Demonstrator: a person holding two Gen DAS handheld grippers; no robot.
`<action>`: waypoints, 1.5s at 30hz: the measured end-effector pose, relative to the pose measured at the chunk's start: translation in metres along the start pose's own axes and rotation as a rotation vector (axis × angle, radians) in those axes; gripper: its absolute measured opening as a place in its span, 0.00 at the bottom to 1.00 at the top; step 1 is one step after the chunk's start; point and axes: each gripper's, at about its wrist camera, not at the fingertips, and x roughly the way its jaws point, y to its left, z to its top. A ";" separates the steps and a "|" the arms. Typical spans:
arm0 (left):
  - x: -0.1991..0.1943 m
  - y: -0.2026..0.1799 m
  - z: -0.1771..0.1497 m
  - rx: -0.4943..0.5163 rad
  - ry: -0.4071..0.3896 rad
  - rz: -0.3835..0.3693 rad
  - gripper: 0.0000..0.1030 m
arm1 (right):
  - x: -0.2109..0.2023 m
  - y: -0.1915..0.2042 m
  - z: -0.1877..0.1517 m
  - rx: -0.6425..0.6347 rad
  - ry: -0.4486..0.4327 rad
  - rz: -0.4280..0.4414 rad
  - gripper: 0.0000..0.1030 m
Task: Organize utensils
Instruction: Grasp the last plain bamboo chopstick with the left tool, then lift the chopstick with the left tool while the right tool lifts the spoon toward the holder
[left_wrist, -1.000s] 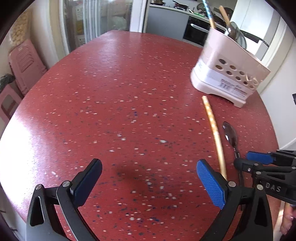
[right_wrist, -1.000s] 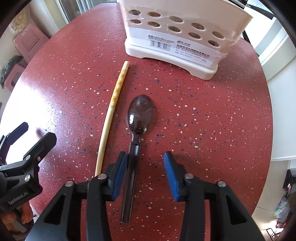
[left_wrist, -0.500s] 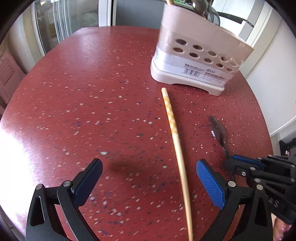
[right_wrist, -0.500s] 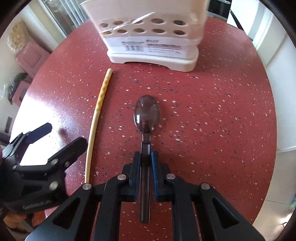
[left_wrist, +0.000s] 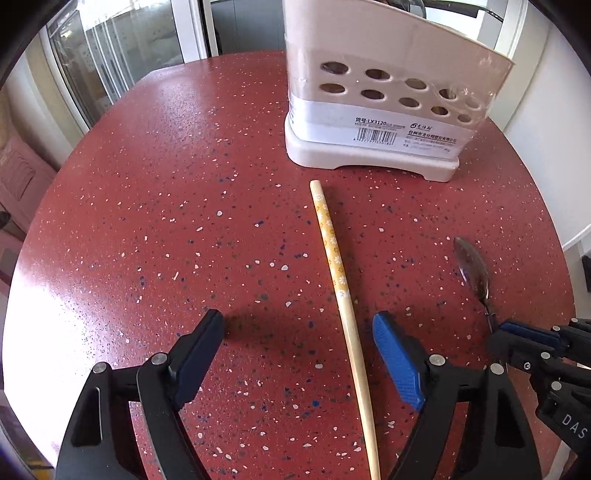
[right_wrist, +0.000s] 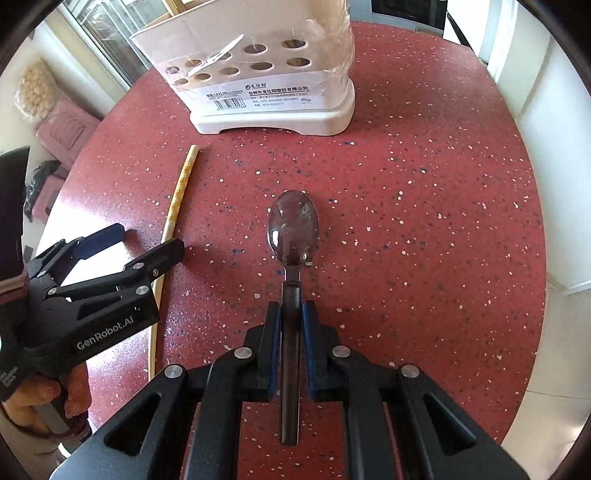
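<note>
A metal spoon with a dark handle lies bowl-forward on the red speckled table; my right gripper is shut on its handle. The spoon and that gripper show at the right edge of the left wrist view. A long wooden chopstick with a yellow flowered end lies between the pads of my left gripper, which is open and astride it without touching. The chopstick and the left gripper also show at the left of the right wrist view. A cream perforated utensil holder stands beyond.
The utensil holder is wrapped in clear film and has several utensils in it. A person's hand grips the left tool. The table edge curves close on the right, with white walls and a window behind.
My right gripper closed on the spoon's handle. My left gripper shifted right, from bare table to straddling the chopstick. The holder now looks nearer in both views.
</note>
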 end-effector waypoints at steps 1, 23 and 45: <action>0.000 0.000 0.001 -0.005 0.005 0.002 1.00 | 0.000 -0.001 0.000 0.000 0.000 0.006 0.12; 0.007 -0.014 0.014 0.056 0.041 -0.025 0.86 | -0.008 -0.019 -0.017 0.013 -0.014 0.056 0.12; -0.042 -0.021 -0.028 0.027 -0.168 -0.064 0.36 | -0.025 -0.037 -0.023 0.050 -0.056 0.162 0.12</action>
